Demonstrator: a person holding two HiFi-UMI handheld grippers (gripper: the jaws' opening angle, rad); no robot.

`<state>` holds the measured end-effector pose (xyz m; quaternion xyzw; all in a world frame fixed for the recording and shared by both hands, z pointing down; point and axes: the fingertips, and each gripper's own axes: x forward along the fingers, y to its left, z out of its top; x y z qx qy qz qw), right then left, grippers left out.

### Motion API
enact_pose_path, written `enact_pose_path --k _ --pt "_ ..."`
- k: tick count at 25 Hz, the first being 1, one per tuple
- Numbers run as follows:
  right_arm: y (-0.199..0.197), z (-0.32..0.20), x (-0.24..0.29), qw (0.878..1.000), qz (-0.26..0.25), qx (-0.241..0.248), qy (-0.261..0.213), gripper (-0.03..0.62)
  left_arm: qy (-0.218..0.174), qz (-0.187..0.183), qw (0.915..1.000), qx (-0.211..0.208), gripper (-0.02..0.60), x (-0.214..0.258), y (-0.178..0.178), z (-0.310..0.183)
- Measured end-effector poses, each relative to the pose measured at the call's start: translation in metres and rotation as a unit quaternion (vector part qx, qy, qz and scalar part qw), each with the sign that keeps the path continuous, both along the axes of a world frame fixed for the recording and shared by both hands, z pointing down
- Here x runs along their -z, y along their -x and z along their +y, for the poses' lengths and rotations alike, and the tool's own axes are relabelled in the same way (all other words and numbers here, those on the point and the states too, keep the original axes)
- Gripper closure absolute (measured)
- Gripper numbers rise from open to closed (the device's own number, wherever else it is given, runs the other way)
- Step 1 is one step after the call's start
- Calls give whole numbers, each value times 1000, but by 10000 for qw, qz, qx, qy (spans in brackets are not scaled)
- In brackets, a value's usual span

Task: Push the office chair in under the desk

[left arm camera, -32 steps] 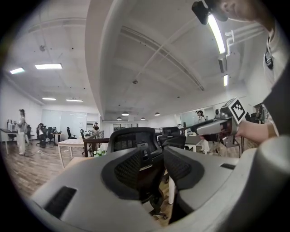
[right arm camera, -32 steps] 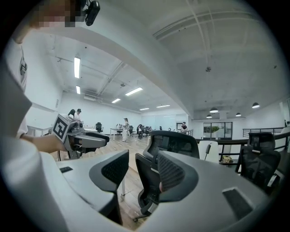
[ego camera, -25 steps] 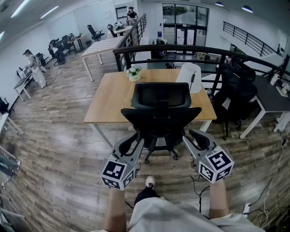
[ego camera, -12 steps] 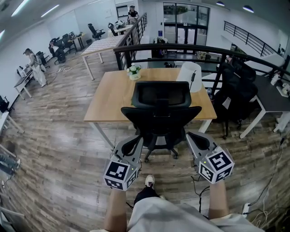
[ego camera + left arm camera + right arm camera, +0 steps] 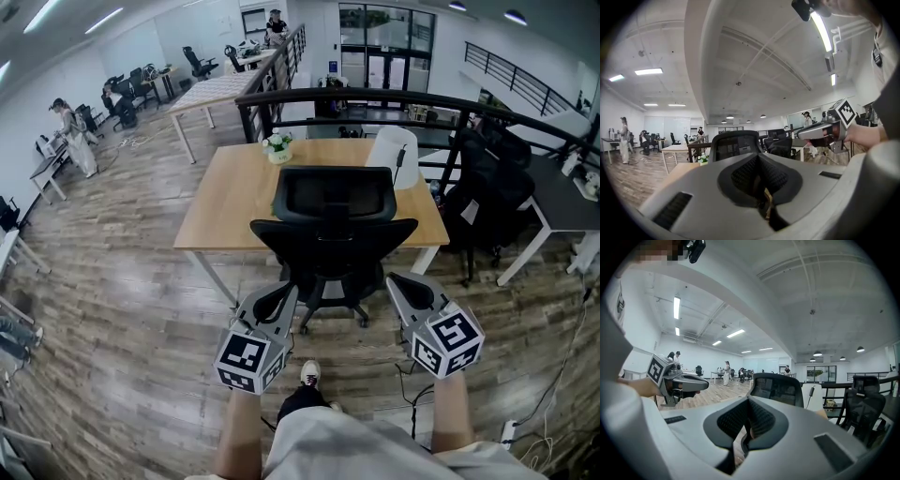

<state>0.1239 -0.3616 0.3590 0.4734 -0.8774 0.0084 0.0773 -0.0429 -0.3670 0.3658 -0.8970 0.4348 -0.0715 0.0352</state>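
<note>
The black office chair (image 5: 333, 234) stands with its back towards me, its seat partly under the near edge of the wooden desk (image 5: 220, 206). Just short of it, below the backrest, my left gripper (image 5: 284, 295) is on its left and my right gripper (image 5: 400, 284) on its right. Neither touches the chair. Both are shut with nothing between the jaws. The left gripper view has the chair's mesh headrest (image 5: 736, 145) above the closed left gripper (image 5: 757, 159) and the right gripper (image 5: 820, 133) off to the side. The right gripper view has the chair (image 5: 777, 389) past the closed right gripper (image 5: 749, 404).
A small flower pot (image 5: 277, 150) and a white rounded object (image 5: 392, 159) sit on the desk. A black railing (image 5: 375, 98) runs behind it. Another black chair (image 5: 487, 192) and a white desk (image 5: 562, 206) stand at the right. Cables (image 5: 412, 375) lie on the floor by my shoe (image 5: 309, 376).
The jaws of both grippers stood apart a second ago and are now closed on nothing. The hands and the chair have stayed where they were.
</note>
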Motion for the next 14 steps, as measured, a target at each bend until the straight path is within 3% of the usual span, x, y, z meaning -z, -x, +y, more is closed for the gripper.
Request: enact_pose_path --k 14 --pt "-1 -16 -9 10000 37 3 57 576 57 -52 10000 -34 560 -6 -1 -14"
